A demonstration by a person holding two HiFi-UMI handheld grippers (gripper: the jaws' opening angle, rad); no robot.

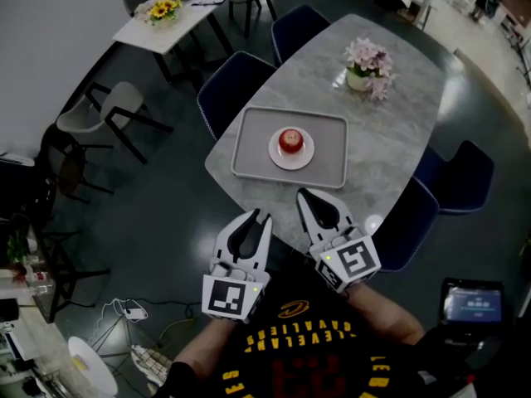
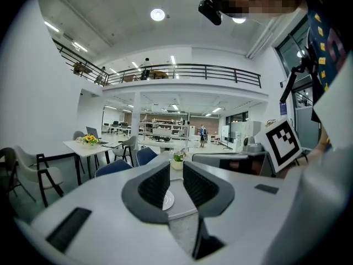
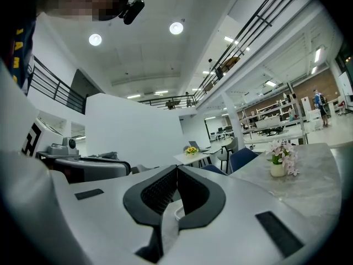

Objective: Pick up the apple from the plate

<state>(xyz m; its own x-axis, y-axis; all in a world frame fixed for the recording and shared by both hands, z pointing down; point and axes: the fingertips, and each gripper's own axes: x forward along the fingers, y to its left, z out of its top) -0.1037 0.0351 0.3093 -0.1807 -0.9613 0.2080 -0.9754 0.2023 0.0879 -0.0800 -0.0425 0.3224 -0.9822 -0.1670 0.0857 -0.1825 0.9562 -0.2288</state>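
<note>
– What's worn?
– A black shirt (image 1: 309, 356) with yellow lettering.
– The tools?
– The left gripper (image 1: 259, 216) and right gripper (image 1: 302, 193) have white shells and black ribbed pads. Each has a black-and-white marker cube (image 1: 230, 297).

Glossy red apple (image 1: 290, 140), matt grey tray (image 1: 251, 149), marbled stone-look table (image 1: 398, 123)

Dim head view, bright gripper views, fisheye-warped edges

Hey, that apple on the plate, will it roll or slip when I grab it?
The apple looks round and smooth, so it may slip in a light grip or roll if nudged. The small plate under it looks light and would probably slide on the tray if pushed.
</note>
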